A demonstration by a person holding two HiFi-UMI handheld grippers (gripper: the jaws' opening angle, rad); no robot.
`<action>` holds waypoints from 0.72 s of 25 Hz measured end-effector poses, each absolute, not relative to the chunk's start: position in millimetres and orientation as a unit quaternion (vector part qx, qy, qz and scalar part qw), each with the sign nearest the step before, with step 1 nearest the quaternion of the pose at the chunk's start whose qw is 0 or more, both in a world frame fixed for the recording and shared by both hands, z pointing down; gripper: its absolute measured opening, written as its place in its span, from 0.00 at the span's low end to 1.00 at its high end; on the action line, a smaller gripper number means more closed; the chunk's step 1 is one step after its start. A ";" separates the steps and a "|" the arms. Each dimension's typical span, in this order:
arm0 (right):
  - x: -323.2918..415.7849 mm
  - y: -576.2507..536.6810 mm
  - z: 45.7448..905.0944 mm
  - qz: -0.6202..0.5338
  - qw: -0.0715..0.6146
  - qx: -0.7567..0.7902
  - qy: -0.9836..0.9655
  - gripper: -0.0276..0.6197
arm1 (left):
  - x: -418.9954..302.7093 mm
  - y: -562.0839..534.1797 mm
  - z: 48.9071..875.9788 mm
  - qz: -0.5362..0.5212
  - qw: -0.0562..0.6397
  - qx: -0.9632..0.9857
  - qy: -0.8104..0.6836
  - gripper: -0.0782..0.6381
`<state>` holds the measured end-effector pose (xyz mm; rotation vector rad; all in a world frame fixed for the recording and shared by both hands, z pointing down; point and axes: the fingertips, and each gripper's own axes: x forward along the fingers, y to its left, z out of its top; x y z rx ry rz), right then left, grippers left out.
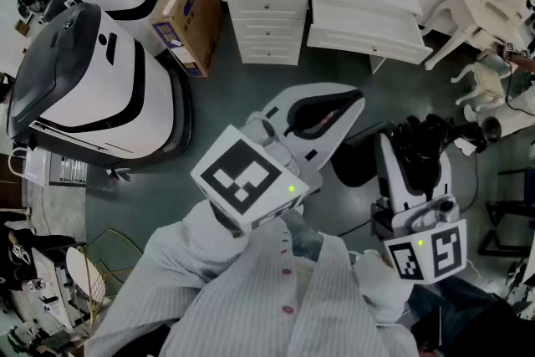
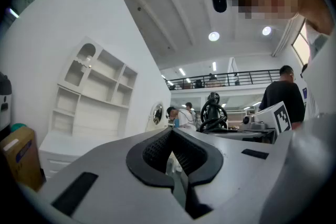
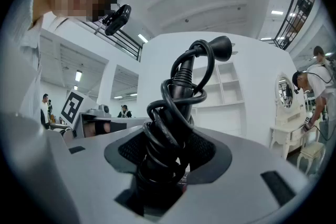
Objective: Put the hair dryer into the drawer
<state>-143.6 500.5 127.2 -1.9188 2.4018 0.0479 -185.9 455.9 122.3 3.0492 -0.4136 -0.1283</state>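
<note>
- Carrying the load, as I judge it: the right gripper (image 1: 411, 167) is clamped on the black hair dryer (image 1: 430, 134), its cord wound round the handle. It wants a firm, level grip on the way to the white chest of drawers (image 1: 267, 17), whose drawers all look closed
- Left gripper (image 1: 338, 109): jaws together, nothing between them, so it is free to pull a drawer open first
- Only the head view shows the chest ahead; only the right gripper view shows the pads biting the cord-wrapped handle
</note>
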 end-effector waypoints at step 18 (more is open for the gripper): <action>-109.8 493.1 132.8 0.011 0.034 -0.625 0.780 0.36 | -160.1 440.8 127.9 -0.038 0.036 0.987 -0.150 0.12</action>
